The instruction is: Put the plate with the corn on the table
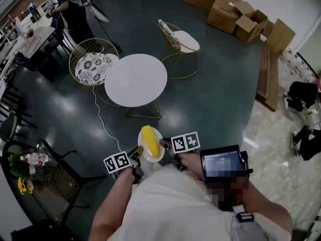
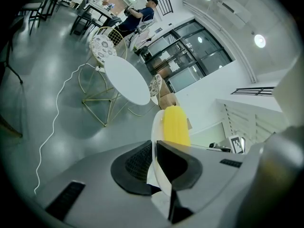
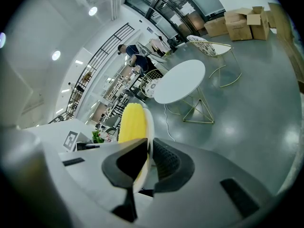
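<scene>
Plate (image 1: 145, 157): held in the air on the near side of the table (image 1: 135, 79), well apart from its edge and over bare floor; not yet set down.
Corn (image 1: 151, 142): lies on the plate, roughly centred, with nothing but its own weight keeping it there.
Left gripper (image 1: 136, 152): my fingers here are clamped on the plate's left rim, which is pinched between both pads.
Right gripper (image 1: 165, 145): clamped the same way on the opposite rim, so the plate hangs between my two hands.
Bearing: the table lies ahead of my fingers and a shade to the left, and by my reading its top is lower than the plate.
Corn axis: points away from me toward the table, crosswise to the line joining my grippers.
Nearer hand: neither by much. The left is slightly nearer, since the table sits a little to that side.
Table: round and white, with nothing on its top that I can see and a chair (image 1: 93, 62) against its left side.
Next move: as I judge it, I carry the plate forward over the near edge, then lower both hands together, level.
Risk: if one hand drops below the other, the corn can roll sideways toward the low rim. Tipping toward the table would only slide it lengthwise.
</scene>
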Demonstrator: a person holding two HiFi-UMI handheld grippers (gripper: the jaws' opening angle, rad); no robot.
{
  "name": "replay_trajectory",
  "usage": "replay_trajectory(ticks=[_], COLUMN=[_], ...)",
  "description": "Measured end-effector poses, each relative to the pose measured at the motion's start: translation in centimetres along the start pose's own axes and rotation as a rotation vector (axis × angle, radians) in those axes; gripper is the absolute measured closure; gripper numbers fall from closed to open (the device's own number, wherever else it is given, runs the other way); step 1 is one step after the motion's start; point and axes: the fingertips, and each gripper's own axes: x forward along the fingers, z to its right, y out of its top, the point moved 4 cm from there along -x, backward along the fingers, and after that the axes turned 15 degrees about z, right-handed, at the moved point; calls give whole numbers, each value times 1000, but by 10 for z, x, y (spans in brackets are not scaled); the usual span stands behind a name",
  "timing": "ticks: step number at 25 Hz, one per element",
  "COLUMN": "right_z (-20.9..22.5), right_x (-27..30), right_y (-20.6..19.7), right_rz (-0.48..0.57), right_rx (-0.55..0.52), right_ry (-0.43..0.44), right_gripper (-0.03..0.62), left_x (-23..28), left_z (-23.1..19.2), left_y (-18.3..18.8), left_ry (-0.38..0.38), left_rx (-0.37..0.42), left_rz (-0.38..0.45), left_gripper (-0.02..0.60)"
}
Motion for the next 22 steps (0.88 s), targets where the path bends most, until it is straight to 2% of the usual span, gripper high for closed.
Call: replay_trajectory(ticks=[22], right_z=[-14], right_x=[19], right_y=[-9], right_rz=[56], right_rx=[27], right_ry=[-52], right_gripper=[548], left_x=[-3], left_z=[-20], left_y=[21], left_ry=[-50], left_rx=[15], left_rz=[-46], left_gripper=[546])
